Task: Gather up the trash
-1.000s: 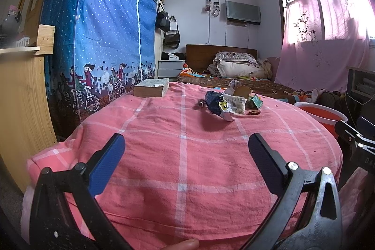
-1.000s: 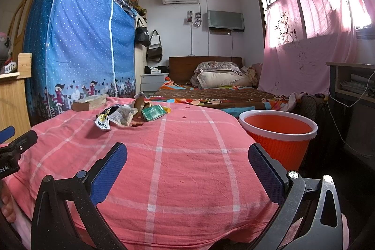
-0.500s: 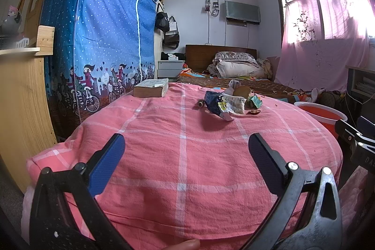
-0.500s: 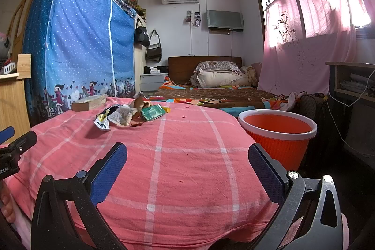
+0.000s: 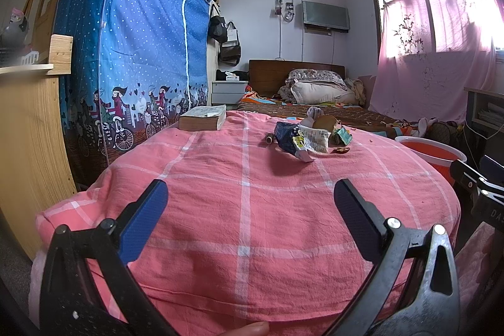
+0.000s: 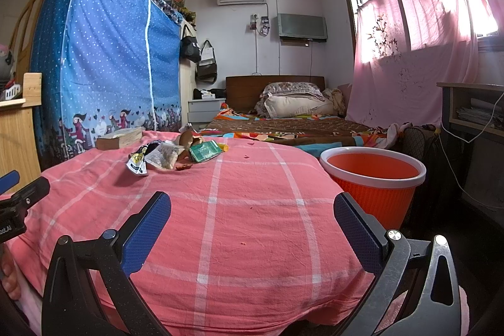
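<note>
A heap of trash lies on the far part of a pink checked cloth: crumpled snack wrappers, a green packet, brown scraps. In the right wrist view the same trash sits far left of centre. An orange bin with a white rim stands beside the surface on the right; its rim shows in the left wrist view too. My left gripper is open over the near cloth, holding nothing. My right gripper is open too, well short of the trash.
A thick book lies at the far left corner of the cloth. A blue curtained wardrobe and wooden furniture stand left. A bed lies behind, a desk with cables at right. A small roll rests near the trash.
</note>
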Demonstrator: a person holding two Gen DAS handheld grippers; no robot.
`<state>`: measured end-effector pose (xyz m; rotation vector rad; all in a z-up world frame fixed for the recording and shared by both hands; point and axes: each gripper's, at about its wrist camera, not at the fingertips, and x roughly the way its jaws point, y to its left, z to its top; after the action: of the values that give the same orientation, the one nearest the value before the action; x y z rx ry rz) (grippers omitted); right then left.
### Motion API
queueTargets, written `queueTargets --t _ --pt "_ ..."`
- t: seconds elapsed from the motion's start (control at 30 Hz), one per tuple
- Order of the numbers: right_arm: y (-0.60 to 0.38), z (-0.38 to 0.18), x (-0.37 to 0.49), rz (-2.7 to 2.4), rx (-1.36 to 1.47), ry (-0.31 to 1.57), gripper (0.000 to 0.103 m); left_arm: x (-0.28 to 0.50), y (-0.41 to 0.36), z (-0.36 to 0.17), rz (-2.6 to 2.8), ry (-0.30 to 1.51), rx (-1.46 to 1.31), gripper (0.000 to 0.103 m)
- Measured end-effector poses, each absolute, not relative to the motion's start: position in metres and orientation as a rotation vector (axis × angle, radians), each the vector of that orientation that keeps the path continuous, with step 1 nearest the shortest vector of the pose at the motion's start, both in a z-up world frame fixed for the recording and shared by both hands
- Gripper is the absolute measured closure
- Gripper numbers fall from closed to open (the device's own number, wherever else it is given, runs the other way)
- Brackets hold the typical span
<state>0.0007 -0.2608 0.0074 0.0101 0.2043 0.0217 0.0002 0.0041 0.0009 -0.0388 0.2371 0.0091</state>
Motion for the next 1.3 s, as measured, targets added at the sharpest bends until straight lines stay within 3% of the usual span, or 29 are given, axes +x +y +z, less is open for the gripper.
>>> queueTargets --t 0.8,1.3 --pt "-0.259 0.008 0.003 0.031 0.017 0.204 0.000 0.001 0.003 0.003 0.006 0.236 -0.035 0.000" --pt "-0.249 0.056 0.047 0.111 -0.057 0.084 0.000 0.059 0.005 0.056 -0.024 0.141 -0.037 0.000"
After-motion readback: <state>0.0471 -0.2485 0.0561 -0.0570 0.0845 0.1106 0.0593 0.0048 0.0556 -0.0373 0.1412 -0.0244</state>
